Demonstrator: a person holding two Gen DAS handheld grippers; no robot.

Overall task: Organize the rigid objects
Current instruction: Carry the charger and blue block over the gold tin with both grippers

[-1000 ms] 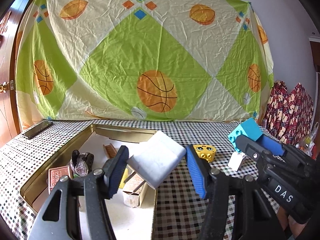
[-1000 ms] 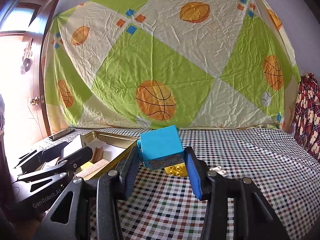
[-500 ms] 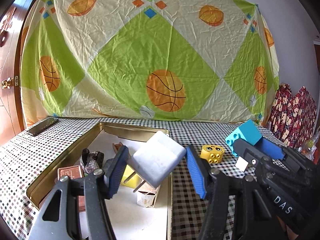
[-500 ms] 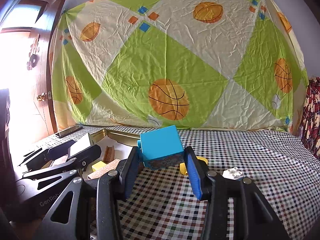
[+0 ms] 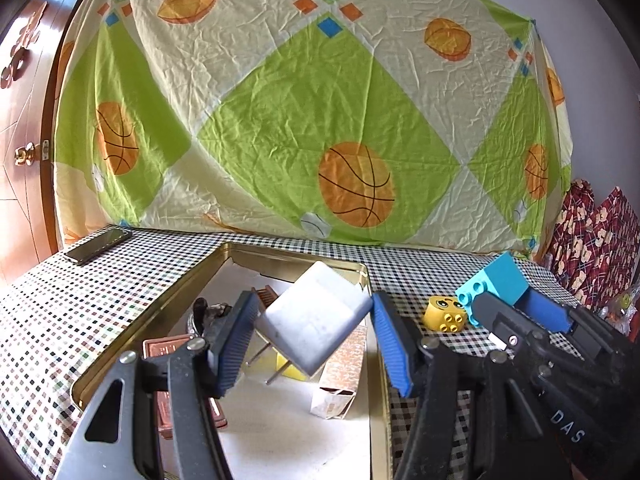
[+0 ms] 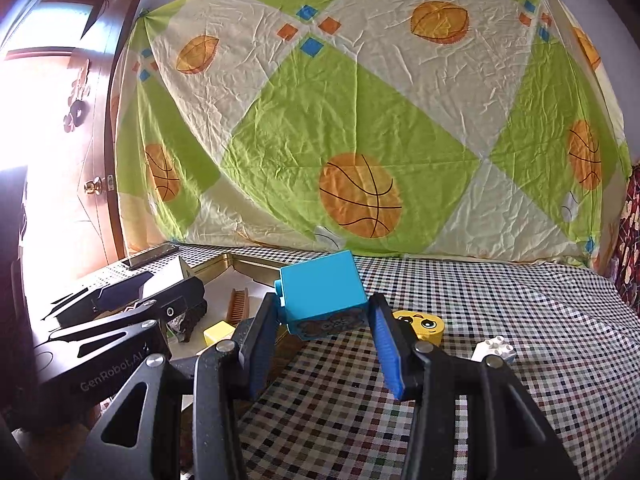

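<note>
My left gripper (image 5: 314,334) is shut on a white plug adapter (image 5: 314,318), its two metal prongs pointing down, held above the open gold tin box (image 5: 132,328). My right gripper (image 6: 322,318) is shut on a cyan toy brick (image 6: 322,298), held in the air above the checkered table, to the right of the tin box (image 6: 256,266). The right gripper and its cyan brick (image 5: 496,286) also show in the left wrist view. A yellow face brick (image 5: 444,314) and a small white brick (image 6: 494,350) lie on the table.
Inside the tin lie a brown comb (image 6: 236,306), a yellow block (image 6: 218,332), a copper-coloured box (image 5: 164,350), a foil-patterned carton (image 5: 340,376) and a dark lumpy item (image 5: 208,312). A phone (image 5: 98,246) lies at the table's far left. A basketball-print sheet (image 5: 352,140) hangs behind.
My left gripper has carried the adapter leftward, from the tin's right rim to above its inside. My right gripper has moved left toward the tin with the cyan brick.
</note>
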